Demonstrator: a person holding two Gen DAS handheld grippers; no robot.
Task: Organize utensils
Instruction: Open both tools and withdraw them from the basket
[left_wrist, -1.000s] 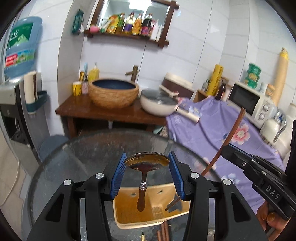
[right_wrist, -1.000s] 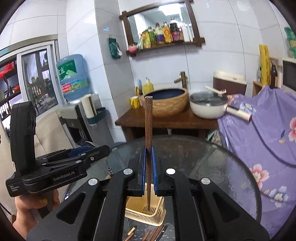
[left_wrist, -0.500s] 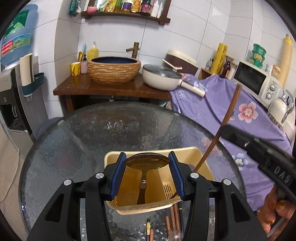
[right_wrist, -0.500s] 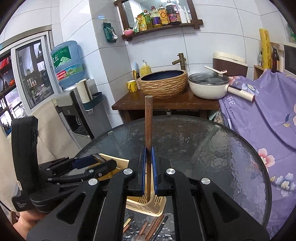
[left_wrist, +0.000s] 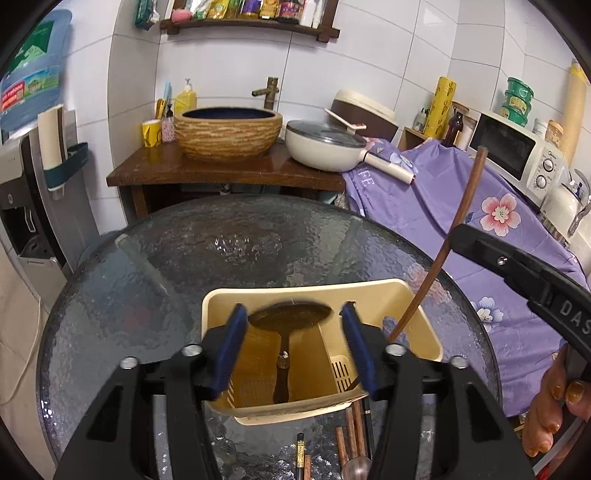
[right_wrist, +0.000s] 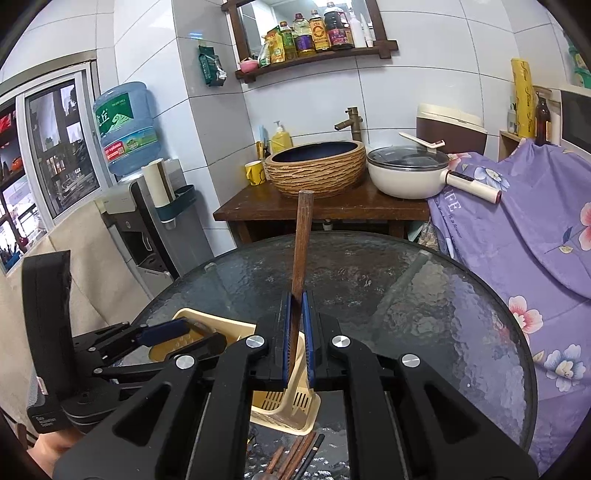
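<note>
left gripper (left_wrist: 293, 350): my blue pads stand wide apart, lower centre of the left view; the spoon bowl sits in the gap with space on both sides, so I call it released, gripping nothing.
right gripper (right_wrist: 296, 339): clenched on the wooden stick (right_wrist: 301, 254), centre of the right view; the pads pinch it low on the shaft.
spoon (left_wrist: 288, 321): dark brown, shallow oval bowl up, thin handle running down into the caddy's middle slot. Looks dropped in and standing on its own.
wooden stick, position: upright with a slight lean, squared top end, lower tip dipping into the caddy's right-hand compartment in the left view; whether it touches the bottom I cannot tell.
caddy (left_wrist: 406, 295): cream plastic, rounded-rectangle rim, inner dividers, slotted drain floor. Sits on the table, lower centre of both views.
table (left_wrist: 258, 243): round, dark, pebbled glass, glossy.
loose utensils (left_wrist: 351, 439): reddish-brown sticks, one black chopstick with a gold band, and a metal spoon bowl, lying flat on the glass at the bottom edge just in front of the caddy.
progress: my judgement, partway. Spoon is in, stick is going in and not yet let go.
left to do: release the stick, then collect the loose pieces at the bottom of the frame.
handling guess: the sticks are thin, hard and smooth, so they may tilt once freed.
</note>
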